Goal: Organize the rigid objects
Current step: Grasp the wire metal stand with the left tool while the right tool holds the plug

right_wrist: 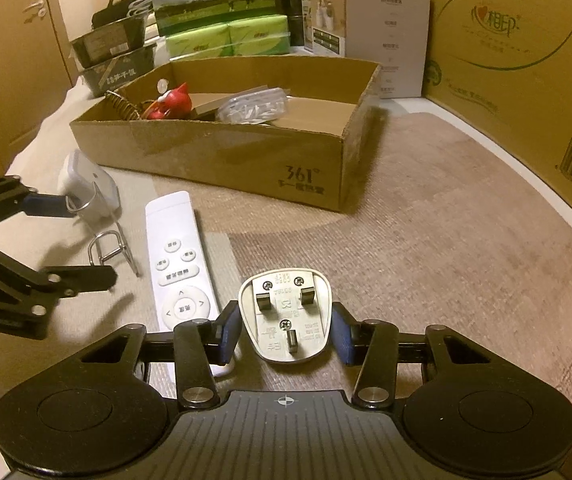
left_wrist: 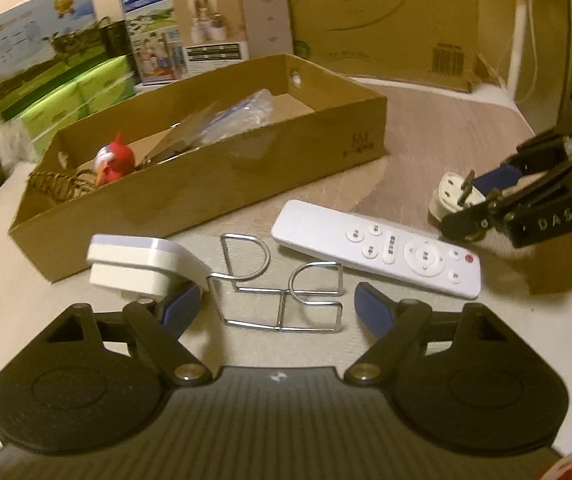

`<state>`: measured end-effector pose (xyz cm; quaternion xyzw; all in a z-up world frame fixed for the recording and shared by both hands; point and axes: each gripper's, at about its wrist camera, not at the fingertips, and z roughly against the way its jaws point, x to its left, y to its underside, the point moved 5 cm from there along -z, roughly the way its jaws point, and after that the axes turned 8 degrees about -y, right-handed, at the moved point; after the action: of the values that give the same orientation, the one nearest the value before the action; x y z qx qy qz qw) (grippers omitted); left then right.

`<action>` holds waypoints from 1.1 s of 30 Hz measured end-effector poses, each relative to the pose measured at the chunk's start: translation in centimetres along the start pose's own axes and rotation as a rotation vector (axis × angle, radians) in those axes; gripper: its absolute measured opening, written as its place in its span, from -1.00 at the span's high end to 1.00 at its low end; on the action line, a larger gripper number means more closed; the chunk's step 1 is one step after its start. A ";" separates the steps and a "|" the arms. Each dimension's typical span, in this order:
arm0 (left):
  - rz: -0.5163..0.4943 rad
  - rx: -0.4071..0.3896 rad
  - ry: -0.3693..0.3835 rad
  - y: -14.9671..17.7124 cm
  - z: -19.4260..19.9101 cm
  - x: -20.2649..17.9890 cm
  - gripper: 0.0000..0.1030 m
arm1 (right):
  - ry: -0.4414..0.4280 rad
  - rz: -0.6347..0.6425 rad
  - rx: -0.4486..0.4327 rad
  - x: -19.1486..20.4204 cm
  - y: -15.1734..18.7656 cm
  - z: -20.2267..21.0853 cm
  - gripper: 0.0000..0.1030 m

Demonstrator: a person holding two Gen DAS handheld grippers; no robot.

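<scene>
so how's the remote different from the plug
The remote is long, flat and slim; the plug is short and rounded. The remote lies flat on the table, free of both claws; the plug sits between the pads of the right claw, pins facing the camera. The remote's face carries white buttons and one red one; the plug's face carries three metal pins and screws. Both are white plastic and outside the box.
</scene>
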<state>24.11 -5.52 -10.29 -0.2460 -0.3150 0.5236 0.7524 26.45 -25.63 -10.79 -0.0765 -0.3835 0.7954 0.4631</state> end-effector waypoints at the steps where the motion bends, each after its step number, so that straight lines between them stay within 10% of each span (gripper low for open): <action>1: -0.011 -0.001 0.002 0.0 -0.2 -0.1 -0.57 | 0.000 -0.002 -0.001 0.0 0.0 -0.1 0.08; 6: -0.012 0.006 0.016 0.2 -0.9 -0.2 -0.29 | -0.001 -0.014 -0.002 -0.1 0.0 -0.3 0.08; 33: 0.245 0.079 0.020 2.5 4.6 0.9 -0.26 | 0.034 -0.110 -0.055 2.8 1.3 3.4 0.09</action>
<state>19.38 -3.67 -8.74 -0.2578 -0.2543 0.6211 0.6951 22.40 -25.55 -8.66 -0.0814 -0.4010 0.7566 0.5101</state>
